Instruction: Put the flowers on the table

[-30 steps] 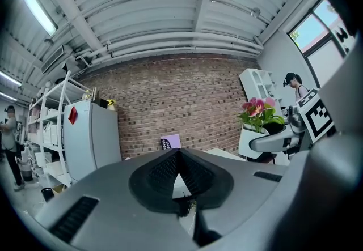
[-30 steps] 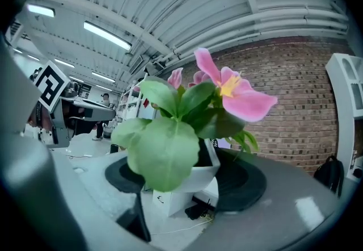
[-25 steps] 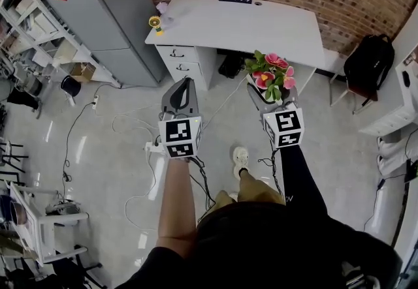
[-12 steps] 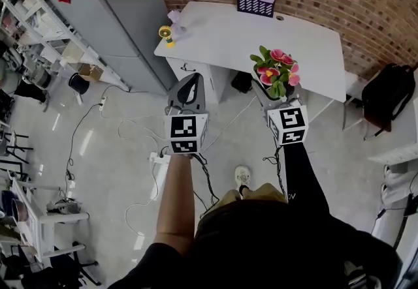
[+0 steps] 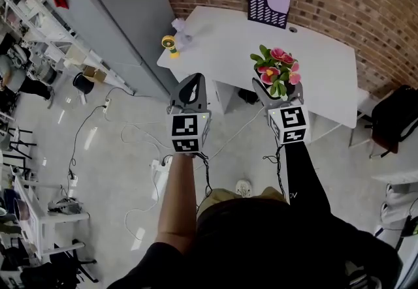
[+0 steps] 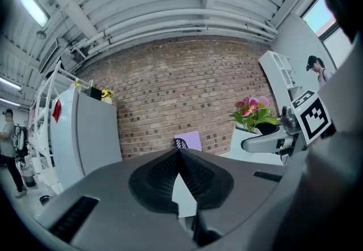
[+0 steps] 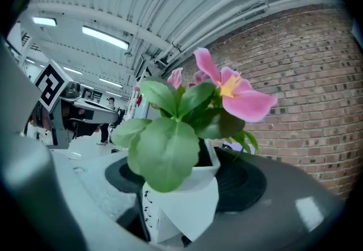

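Observation:
The flowers are pink blooms with green leaves in a small white pot. My right gripper is shut on the pot and holds it upright in the air, at the front edge of the white table. In the right gripper view the leaves and a pink bloom fill the middle. My left gripper hangs to the left over the floor, shut with nothing in it; its pads meet at the tip. The left gripper view also shows the flowers at the right.
On the table stand a purple and black file holder at the back and a small yellow fan at the left corner. A grey cabinet stands left of the table, a black backpack to its right. Cables lie on the floor.
The person has walked toward the table, so it sits nearer and lower in the head view. Both grippers kept their pose; the flowers now overlap the table's front edge.

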